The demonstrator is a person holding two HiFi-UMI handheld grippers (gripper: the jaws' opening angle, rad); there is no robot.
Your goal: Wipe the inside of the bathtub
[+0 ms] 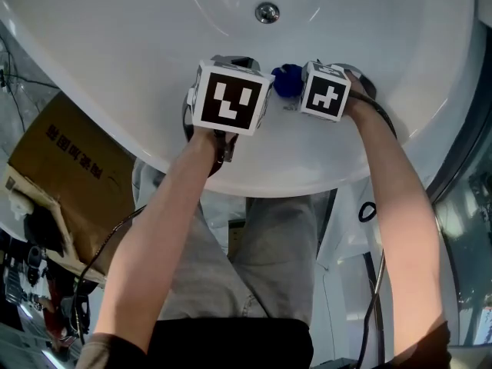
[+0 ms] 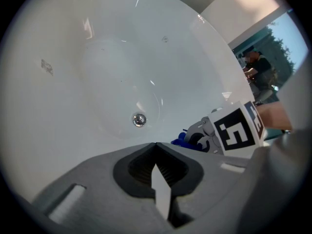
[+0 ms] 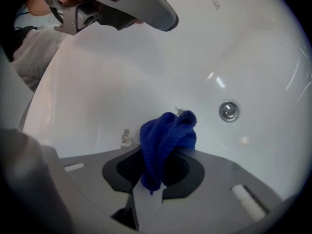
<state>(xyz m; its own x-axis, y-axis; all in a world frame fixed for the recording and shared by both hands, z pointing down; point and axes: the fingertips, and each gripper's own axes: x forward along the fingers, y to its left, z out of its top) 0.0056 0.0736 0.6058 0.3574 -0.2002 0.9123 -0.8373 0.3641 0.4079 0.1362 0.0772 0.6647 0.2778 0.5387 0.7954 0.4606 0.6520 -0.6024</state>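
A white bathtub (image 1: 138, 44) fills the head view, its chrome drain (image 1: 267, 12) near the top. The drain (image 2: 139, 120) also shows in the left gripper view and, as the drain (image 3: 228, 111), in the right gripper view. My right gripper (image 3: 155, 177) is shut on a bunched blue cloth (image 3: 168, 138), held just above the tub's inner wall. In the head view the blue cloth (image 1: 287, 81) peeks out between the two marker cubes. My left gripper (image 2: 157, 172) hangs over the tub beside the right gripper (image 2: 204, 135), its jaws closed with nothing between them.
A brown cardboard box (image 1: 65, 171) stands on the floor left of the tub rim (image 1: 254, 177). Cables trail from both arms. A person (image 2: 258, 69) stands far off beyond the tub in the left gripper view. A small scrap (image 3: 126, 138) lies on the tub wall.
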